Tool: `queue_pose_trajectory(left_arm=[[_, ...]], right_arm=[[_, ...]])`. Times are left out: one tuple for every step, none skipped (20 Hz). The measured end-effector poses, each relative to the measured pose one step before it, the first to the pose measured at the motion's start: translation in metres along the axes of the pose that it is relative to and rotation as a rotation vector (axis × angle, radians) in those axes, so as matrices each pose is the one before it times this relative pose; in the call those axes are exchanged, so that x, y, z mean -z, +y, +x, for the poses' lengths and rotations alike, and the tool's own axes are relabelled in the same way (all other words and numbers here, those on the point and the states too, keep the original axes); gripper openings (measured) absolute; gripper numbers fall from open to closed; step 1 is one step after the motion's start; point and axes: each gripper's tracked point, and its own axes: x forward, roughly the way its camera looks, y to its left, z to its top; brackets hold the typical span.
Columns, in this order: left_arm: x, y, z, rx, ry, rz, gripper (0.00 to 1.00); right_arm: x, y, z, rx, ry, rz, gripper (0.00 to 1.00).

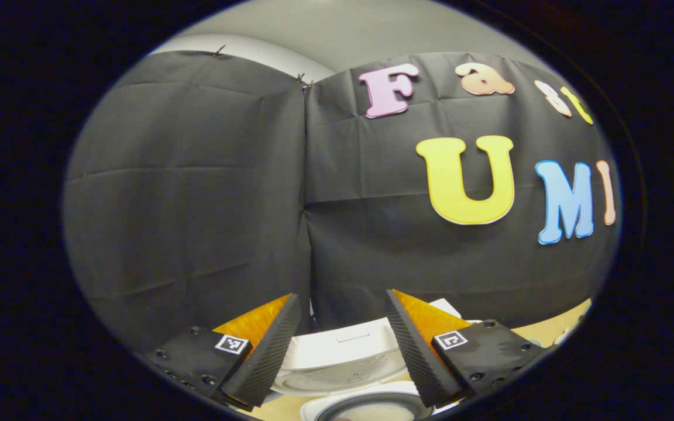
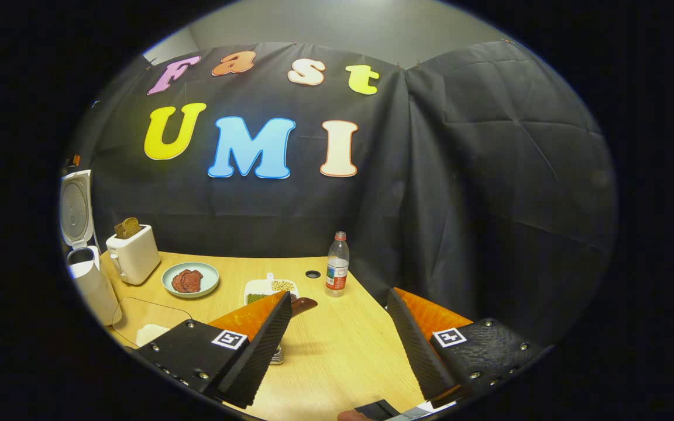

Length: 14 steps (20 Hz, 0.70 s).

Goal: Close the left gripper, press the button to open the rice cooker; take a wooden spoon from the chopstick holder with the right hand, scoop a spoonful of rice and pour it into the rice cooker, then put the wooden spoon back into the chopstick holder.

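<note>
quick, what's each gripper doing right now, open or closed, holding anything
Left gripper: open, holding nothing, above the open rice cooker.
Right gripper: open, holding nothing, above the table.

The left gripper [image 1: 341, 351] hangs with its fingers [image 1: 267, 356] spread wide apart and nothing between them. Just beyond the fingertips the rice cooker [image 1: 343, 365] stands open — its white lid tipped back against the booth's black cloth wall [image 1: 196, 193], the dark inner pot [image 1: 366, 409] below the gap, on a wooden table [image 1: 553, 327].
</note>
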Motion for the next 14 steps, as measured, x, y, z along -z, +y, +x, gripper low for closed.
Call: queue_pose_trajectory(left_arm=[[0.00373,0.00225,0.00678,-0.00366,0.00931,-0.01283,0.99],[0.00513,0.00285,0.00587,-0.00704,0.01792,-0.00861,1.0],[0.00717,0.0009,0.00304,-0.0023,0.02408,-0.00673,0.99],[-0.00053,0.00135,0.00266,-0.00191,-0.00277,-0.01674,0.94],[0.00057,0.00142,0.00182,-0.00533,-0.00774,-0.02074,0.95],[0.0024,0.00097,-0.00117,-0.00279,0.00238,-0.01036,0.94],[0.00162,0.00089,-0.00164,0.00203,0.00841,0.0104,0.99],[0.00045,0.00002,-0.00346,0.00462,0.00702,0.01284,1.0],[-0.00086,-0.00259,0.00073,0.00498,0.00613,-0.00423,0.96],[-0.00051,-0.0015,-0.00243,0.00706,0.00292,-0.01131,0.98],[0.00085,-0.00184,-0.00661,0.00479,-0.00049,-0.00107,1.0],[0.00197,-0.0023,-0.00624,0.00455,-0.00269,0.00403,1.0],[0.004,-0.0048,-0.01004,0.00415,-0.00237,0.00239,0.99],[0.00284,-0.00357,-0.0095,0.0047,-0.00219,-0.0013,0.95]], right_arm=[[-0.00074,0.00031,-0.00024,0.00251,-0.00158,0.00148,1.0],[-0.00089,-0.00101,-0.00003,0.00377,-0.00117,0.00189,1.0],[-0.00216,-0.00013,0.00002,0.00042,-0.00003,0.00405,1.0],[-0.00079,-0.00025,-0.00064,-0.00191,-0.00081,0.00552,1.0],[-0.00287,0.00097,0.00051,-0.00438,-0.0042,0.00719,1.0],[-0.00424,0.00052,0.00082,-0.0056,-0.00646,0.00754,1.0],[-0.00371,0.00081,0.00074,-0.00766,-0.00692,0.00594,1.0],[-0.00392,0.00267,0.00006,-0.01077,-0.00996,0.00578,1.0],[-0.00393,0.00145,-0.00043,-0.00884,-0.00977,0.0028,1.0],[-0.00257,0.00108,0.00116,-0.00839,-0.00863,-0.00002,1.0],[-0.00337,0.00123,0.00013,-0.0118,-0.00744,-0.00276,1.0],[-0.00171,0.00178,-0.00011,-0.01138,-0.00494,-0.00119,1.0],[-0.00226,0.00262,0.00034,-0.01473,-0.00471,-0.00115,1.0],[-0.00251,0.00234,0.00059,-0.01434,-0.00585,-0.00031,1.0]])
